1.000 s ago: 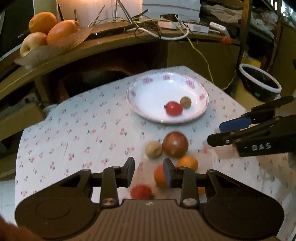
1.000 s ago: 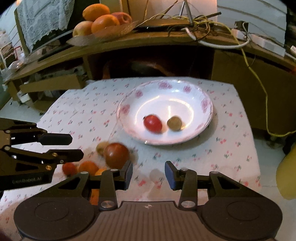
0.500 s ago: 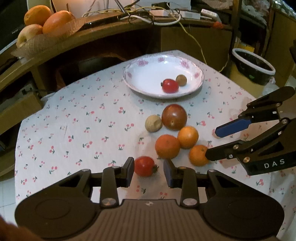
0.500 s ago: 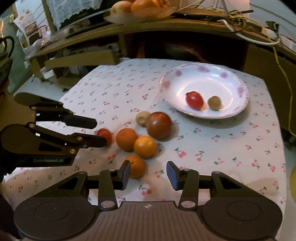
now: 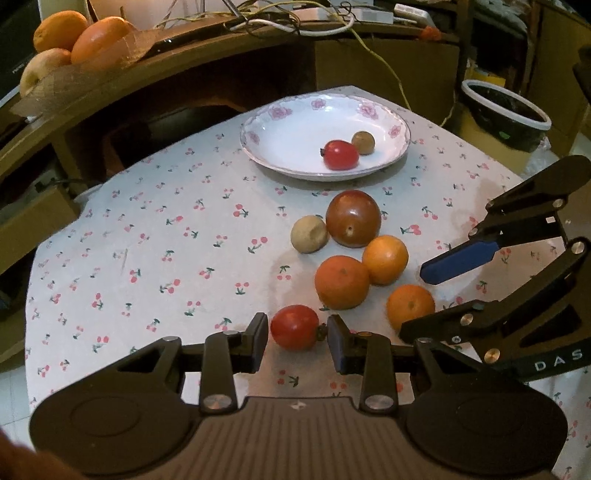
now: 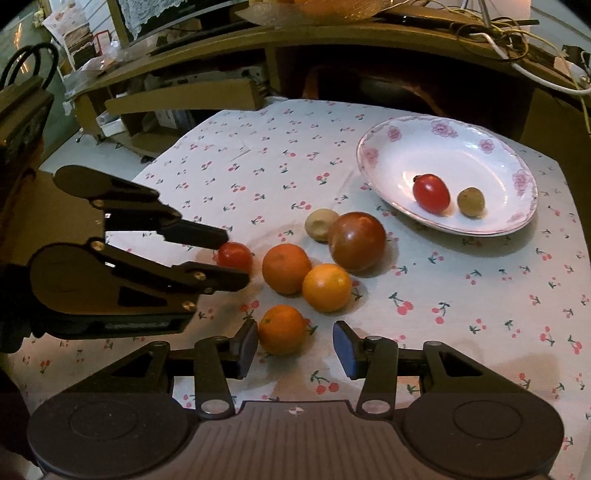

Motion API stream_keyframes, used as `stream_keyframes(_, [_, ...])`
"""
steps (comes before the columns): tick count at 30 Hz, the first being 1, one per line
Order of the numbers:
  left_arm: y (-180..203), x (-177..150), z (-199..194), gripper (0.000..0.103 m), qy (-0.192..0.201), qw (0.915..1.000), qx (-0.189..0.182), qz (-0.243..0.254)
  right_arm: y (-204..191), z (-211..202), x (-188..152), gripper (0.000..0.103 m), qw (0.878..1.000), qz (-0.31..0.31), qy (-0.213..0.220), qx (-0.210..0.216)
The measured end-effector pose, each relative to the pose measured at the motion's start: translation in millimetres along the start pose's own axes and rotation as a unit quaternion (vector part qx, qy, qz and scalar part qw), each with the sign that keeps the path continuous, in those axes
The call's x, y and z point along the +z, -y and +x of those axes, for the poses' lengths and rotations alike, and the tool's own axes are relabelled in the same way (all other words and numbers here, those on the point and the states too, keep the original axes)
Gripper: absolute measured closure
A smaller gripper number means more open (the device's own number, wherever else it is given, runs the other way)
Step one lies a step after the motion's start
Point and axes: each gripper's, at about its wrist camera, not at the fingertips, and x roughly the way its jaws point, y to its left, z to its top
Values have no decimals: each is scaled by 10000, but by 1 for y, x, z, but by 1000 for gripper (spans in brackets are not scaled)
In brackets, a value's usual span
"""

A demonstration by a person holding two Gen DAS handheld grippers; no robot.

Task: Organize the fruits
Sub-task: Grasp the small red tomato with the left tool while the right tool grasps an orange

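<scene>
On the cherry-print tablecloth lie a small red tomato (image 5: 294,327), three oranges (image 5: 341,282), a large dark red fruit (image 5: 353,218) and a small tan fruit (image 5: 309,235). A white floral plate (image 5: 280,125) holds a red tomato (image 5: 340,154) and a small brown fruit (image 5: 363,142). My left gripper (image 5: 297,339) is open, its fingers on either side of the loose red tomato (image 6: 235,255). My right gripper (image 6: 293,347) is open, with the nearest orange (image 6: 282,329) just beyond and left of centre between its fingers.
A curved wooden shelf behind the table carries a glass dish of fruit (image 5: 70,40) and tangled cables (image 5: 295,22). A dark round basin (image 5: 506,110) sits on the floor at right. Cardboard boxes (image 6: 184,98) stand to the left.
Both grippers have pulled back from the plate toward the loose fruit. The left one now has the red tomato between its open fingers; the right one faces the nearest orange.
</scene>
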Motion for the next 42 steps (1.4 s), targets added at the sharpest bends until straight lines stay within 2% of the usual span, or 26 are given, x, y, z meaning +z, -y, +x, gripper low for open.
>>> stream_keyframes(5, [1, -1, 5, 63, -37, 10000, -42, -1, -3, 7, 0, 59, 9999, -20, -141, 43])
stream_keyframes(9, [0, -1, 5, 64, -7, 10000, -63, -64, -2, 7, 2, 70, 9999, 1, -130, -27])
stream_keyframes(12, [1, -2, 4, 65, 5, 9999, -69, -79, -2, 6, 2, 71, 9998, 76, -133, -82])
stream_keyframes(20, [6, -8, -14, 65, -50, 9994, -308, -150, 0, -5, -5, 72, 9996, 161, -103, -215])
stream_keyframes(30, [39, -18, -21, 65, -201, 9972, -646, 303, -2, -24, -35, 72, 9986, 241, -182, -436])
stream_keyframes(35, [45, -20, -18, 64, -240, 9968, -610, 447, -2, -24, -38, 67, 9985, 284, -170, -446])
stream_keyframes(42, [41, -21, -17, 54, -268, 9975, -574, 301, 3, -23, -36, 65, 9990, 256, -98, -366])
